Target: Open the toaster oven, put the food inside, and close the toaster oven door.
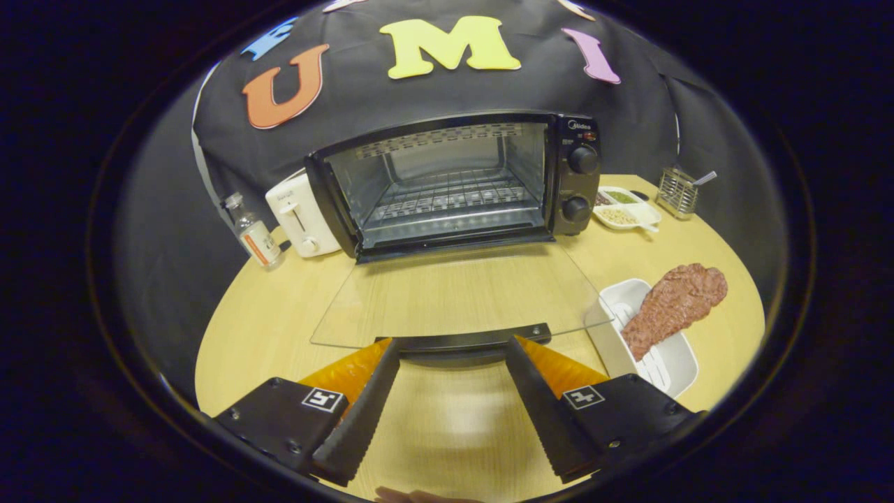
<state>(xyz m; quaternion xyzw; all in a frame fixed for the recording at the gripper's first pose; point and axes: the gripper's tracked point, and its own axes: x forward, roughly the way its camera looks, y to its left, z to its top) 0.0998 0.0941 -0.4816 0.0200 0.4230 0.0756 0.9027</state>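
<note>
Toaster oven [454, 185] open on wooden table [279, 314], gripper [452, 344] spread.

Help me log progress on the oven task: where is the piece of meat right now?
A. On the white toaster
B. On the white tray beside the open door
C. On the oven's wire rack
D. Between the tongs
B: the meat lies on the white tray beside the toaster oven's lowered glass door; the tongs are open at the door handle, holding nothing.

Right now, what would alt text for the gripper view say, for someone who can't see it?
A toaster oven stands open, its glass door folded flat onto a wooden table. The open gripper has its fingertips at the door's handle. To the right, a piece of meat lies on a white tray.
</note>
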